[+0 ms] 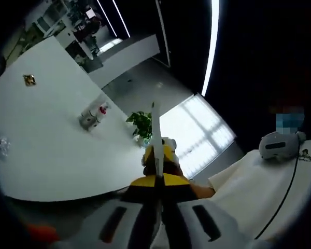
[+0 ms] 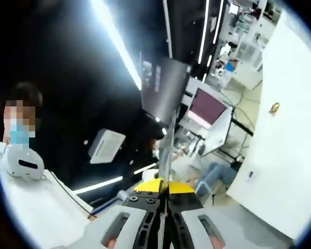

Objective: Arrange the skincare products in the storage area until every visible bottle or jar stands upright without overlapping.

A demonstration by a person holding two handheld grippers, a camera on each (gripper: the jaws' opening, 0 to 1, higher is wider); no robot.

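Observation:
A small cluster of skincare bottles [image 1: 93, 116] stands on the curved white table [image 1: 46, 155] in the left gripper view: a grey one and a white one with a red top, close together and far from me. My left gripper [image 1: 155, 109] is held in the air well away from them, jaws pressed together with nothing between. In the right gripper view my right gripper [image 2: 172, 118] is also shut and empty, pointing at the room beyond the table [image 2: 290, 155].
A potted green plant [image 1: 141, 124] sits at the table's edge near the bottles. A small gold item [image 1: 29, 79] and a clear packet [image 1: 0, 145] lie further off. A white headset [image 1: 278, 145] with a black cable rests on another white surface. A monitor [image 2: 207, 106] stands beyond.

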